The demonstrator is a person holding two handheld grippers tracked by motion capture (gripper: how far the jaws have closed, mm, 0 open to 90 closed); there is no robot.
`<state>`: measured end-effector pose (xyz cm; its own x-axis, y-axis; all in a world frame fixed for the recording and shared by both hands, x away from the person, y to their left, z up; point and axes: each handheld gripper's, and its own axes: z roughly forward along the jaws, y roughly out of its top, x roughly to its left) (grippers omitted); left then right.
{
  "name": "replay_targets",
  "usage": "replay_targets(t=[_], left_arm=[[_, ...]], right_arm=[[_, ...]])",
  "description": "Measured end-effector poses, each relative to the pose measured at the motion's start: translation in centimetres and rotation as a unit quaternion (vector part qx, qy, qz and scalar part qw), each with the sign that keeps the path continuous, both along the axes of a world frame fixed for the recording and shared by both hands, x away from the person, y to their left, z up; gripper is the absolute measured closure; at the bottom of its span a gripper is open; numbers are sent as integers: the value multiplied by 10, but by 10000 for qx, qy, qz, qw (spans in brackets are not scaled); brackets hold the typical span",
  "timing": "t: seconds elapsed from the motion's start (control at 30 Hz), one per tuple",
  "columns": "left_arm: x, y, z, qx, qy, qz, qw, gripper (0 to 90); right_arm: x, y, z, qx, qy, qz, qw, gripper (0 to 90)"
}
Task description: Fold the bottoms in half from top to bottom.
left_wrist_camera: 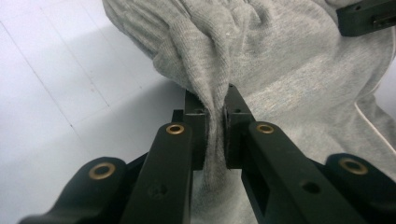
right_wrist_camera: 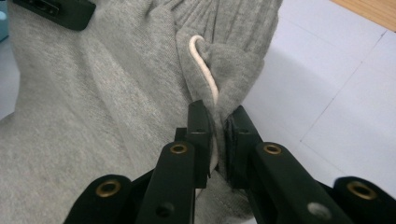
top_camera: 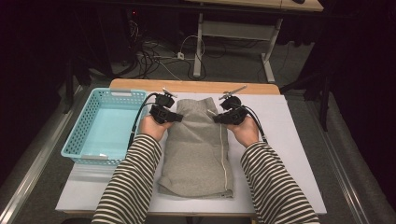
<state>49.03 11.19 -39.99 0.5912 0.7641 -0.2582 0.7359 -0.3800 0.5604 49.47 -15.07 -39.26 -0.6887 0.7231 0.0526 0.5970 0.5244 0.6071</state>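
- A folded grey knit sweatshirt point(top_camera: 198, 149) is laid flat on the white bench point(top_camera: 289, 154), gripped at both far edges — apparently for the next fold.
- The left gripper point(left_wrist_camera: 215, 116) is pressed together on a pinch of fabric.
- The right gripper point(right_wrist_camera: 219, 126) is clamped on cloth beside a white drawstring point(right_wrist_camera: 204, 65).
- A light-blue perforated plastic basket point(top_camera: 93, 112) is set alongside — presumably the destination.

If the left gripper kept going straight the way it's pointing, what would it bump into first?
The left gripper is already shut on a fold of the grey sweatshirt, so it would push into more of that cloth first. Beyond, probably the right gripper, though depth is unclear.
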Motion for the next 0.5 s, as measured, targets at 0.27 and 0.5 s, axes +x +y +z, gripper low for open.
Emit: replay_targets(t=[0.27, 0.5], left_arm=[[-9, -2, 3, 135, -78, -154, 9998, 814], [-17, -5, 7, 183, -107, -170, 9996, 813]], right_arm=[[-7, -2, -3, -9, 18, 64, 10000, 826], [-15, -4, 0, 55, 34, 99, 9999, 825]])
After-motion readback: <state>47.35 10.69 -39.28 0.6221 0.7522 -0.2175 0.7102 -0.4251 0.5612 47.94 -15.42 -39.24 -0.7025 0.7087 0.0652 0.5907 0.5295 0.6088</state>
